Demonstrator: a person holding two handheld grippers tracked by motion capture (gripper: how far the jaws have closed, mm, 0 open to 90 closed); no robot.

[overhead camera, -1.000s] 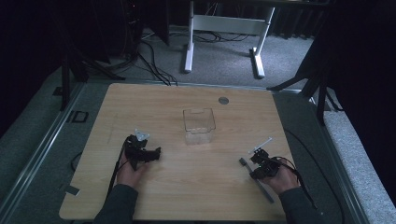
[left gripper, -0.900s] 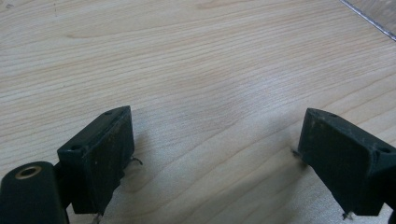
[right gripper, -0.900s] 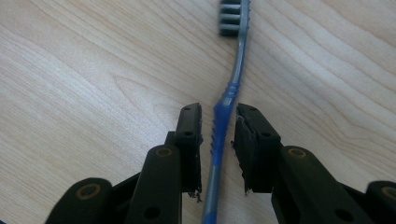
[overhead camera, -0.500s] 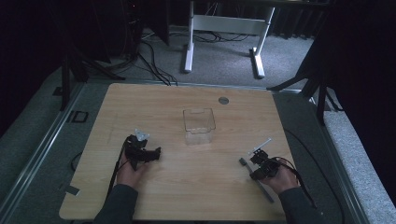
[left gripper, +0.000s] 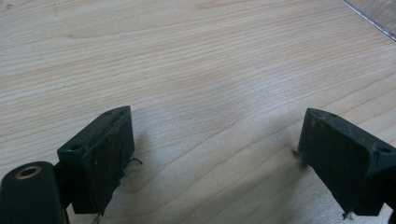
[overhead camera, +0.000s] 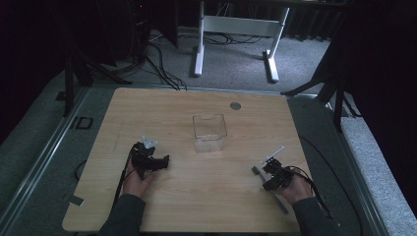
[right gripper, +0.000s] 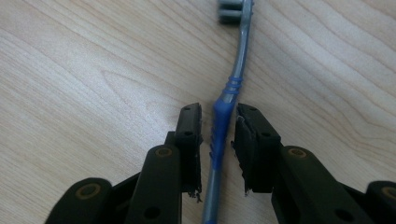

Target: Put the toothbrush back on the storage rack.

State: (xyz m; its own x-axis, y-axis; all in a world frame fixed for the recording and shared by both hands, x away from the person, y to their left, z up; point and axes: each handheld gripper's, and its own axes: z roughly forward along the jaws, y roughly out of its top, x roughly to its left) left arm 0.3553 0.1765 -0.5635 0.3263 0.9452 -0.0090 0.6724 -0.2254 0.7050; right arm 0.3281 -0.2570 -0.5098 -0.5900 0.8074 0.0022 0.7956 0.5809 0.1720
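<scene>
High view, table: a pale wooden table point(overhead camera: 196, 196) with a clear plastic box point(overhead camera: 209, 132) near its middle, standing empty as far as the dim picture lets me judge.
High view, left gripper point(overhead camera: 160, 162): held low over the table's left half, well apart from the box.
High view, right gripper point(overhead camera: 269, 173): at the table's right front, over a toothbrush point(overhead camera: 255, 170) whose dark head pokes out just beside it.
Left gripper view: the two black jaws stand wide apart over bare wood grain (a clear edge crosses the top right corner).
Right gripper view, toothbrush point(right gripper: 227, 109): flat on the wood, its blue grip running straight up between the jaws and its head beyond their tips.
Right gripper view, jaws: drawn close on either side of the grip with thin slivers of gap on both sides, so they flank the handle rather than pinch it.
</scene>
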